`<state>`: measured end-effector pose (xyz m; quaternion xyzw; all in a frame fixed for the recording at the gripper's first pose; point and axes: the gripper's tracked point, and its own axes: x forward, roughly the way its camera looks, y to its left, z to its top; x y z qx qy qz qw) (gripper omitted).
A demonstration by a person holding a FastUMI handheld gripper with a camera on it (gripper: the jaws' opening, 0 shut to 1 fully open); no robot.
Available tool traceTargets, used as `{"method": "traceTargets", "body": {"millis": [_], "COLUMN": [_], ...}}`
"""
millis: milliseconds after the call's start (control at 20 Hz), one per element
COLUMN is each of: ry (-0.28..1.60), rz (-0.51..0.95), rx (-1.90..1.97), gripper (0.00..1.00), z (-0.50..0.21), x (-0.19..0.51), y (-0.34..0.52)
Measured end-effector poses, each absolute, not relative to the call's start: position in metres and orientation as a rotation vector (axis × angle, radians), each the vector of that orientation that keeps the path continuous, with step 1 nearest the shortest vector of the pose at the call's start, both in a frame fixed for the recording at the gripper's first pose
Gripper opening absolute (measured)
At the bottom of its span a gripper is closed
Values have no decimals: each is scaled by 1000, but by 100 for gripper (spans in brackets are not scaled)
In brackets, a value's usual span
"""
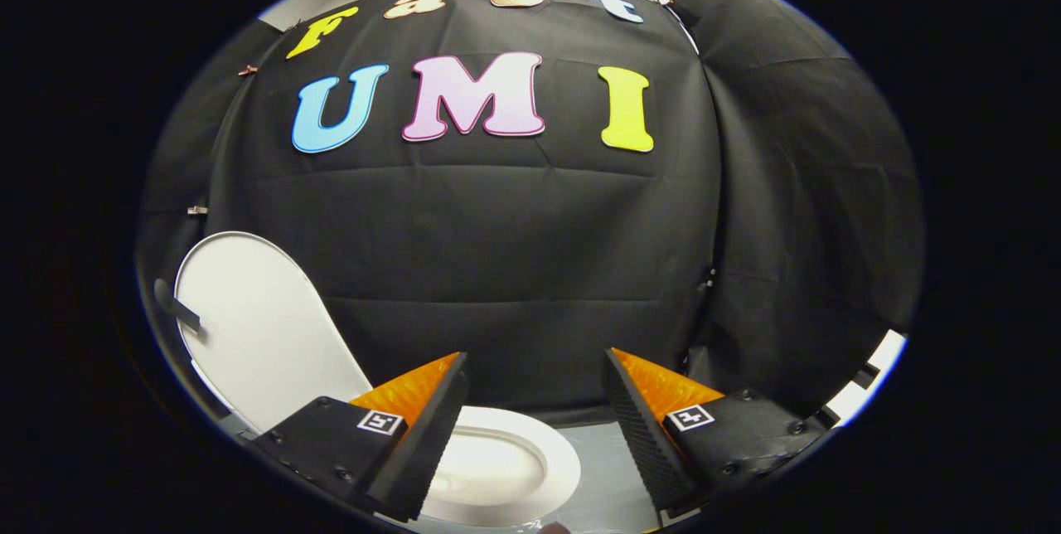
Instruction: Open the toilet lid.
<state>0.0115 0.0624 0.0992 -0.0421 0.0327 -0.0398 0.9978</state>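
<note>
Gripper (pixel 535 401) — fingers spread wide apart, nothing between them, nothing touched. It sits raised over the toilet, looking across it toward the booth wall.

Just ahead of the fingers and below them: the seat (pixel 557 455), a white ring lying flat, its bowl opening (pixel 485 468) partly hidden by the left finger. The seat's near end lies in the gap between the fingers; the rest runs off under the left one. Beside the seat, under the right finger, a pale grey floor (pixel 609 476).

Beyond the left finger, further off: the lid (pixel 257 327) — a white oval standing up on end, its long axis running up and slightly leaning away, its broad face turned toward the gripper. Its lower edge drops behind the left finger, so the hinge cannot be seen. A dark peg-like part (pixel 176 310) juts from its far side; what it is cannot be made out.

Behind all that, the black cloth wall (pixel 514 269).

Judgement: the lid already stands raised, well clear of the seat, so the task looks done or nearly so. The relation that counts — the lid lies off to the left of the gripper and beyond it, not between the fingers. Any last nudge would mean swinging left and pushing the lid's face away; otherwise simply draw back.
</note>
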Motion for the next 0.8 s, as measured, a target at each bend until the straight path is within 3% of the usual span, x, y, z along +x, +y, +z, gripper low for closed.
{"method": "traceTargets", "body": {"millis": [800], "ry": [24], "rz": [-142], "rx": [5], "gripper": [100], "z": [34], "x": [17], "y": [16]}}
